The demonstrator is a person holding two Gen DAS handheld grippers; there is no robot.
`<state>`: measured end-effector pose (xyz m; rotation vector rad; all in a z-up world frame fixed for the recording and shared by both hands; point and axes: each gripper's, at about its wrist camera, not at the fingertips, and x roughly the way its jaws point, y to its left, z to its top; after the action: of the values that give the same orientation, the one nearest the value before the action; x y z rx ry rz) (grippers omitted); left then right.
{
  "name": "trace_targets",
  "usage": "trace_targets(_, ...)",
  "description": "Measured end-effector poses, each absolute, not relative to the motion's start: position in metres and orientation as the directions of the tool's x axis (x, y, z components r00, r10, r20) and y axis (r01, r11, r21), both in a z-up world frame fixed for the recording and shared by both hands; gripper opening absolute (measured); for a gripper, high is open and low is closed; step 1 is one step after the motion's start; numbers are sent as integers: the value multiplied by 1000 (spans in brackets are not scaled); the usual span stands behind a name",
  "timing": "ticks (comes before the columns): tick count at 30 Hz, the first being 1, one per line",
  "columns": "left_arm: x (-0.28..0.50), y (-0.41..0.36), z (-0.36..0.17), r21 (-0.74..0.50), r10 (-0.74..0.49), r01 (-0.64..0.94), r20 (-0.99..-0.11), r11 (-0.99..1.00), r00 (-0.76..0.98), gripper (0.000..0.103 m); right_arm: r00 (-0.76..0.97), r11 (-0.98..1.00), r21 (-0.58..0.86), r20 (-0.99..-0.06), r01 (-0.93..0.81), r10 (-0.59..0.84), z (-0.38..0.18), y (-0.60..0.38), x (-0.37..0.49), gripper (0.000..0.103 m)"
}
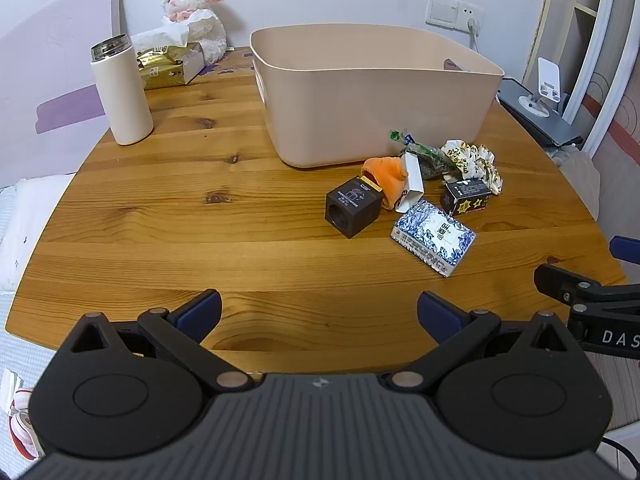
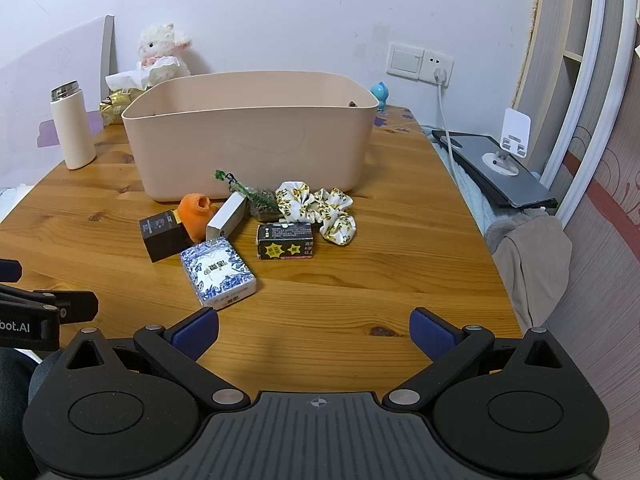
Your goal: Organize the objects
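Hovering wide open and empty over the desk (image 2: 400, 240), left tongs (image 1: 319, 312) and right tongs (image 2: 314, 330) face a black cube box (image 2: 164, 234), blue-patterned pack (image 2: 218, 276), black carton (image 2: 285, 241) and floral scrunchie (image 2: 320, 210) lying before the beige bin (image 2: 252, 148).

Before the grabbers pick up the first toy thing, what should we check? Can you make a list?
1. Left gripper open and empty: ok.
2. Right gripper open and empty: ok.
3. Beige bin upright, open at the top: ok.
4. Room inside the bin: cannot tell, its floor is hidden.
5. Blue-patterned box lies nearest, nothing on top of it: ok.
6. Other pieces easy to grab one at a time: not ok; the orange piece, white box and black cube box crowd together, seemingly touching.
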<state>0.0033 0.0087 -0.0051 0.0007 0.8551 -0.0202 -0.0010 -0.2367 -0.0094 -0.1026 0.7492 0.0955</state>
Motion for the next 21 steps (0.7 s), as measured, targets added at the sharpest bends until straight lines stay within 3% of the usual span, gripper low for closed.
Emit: trace_targets(21, 16, 14, -18, 15, -28, 62, -768, 998, 639, 103, 713, 986, -26, -694, -165, 101, -15, -229, 8, 103)
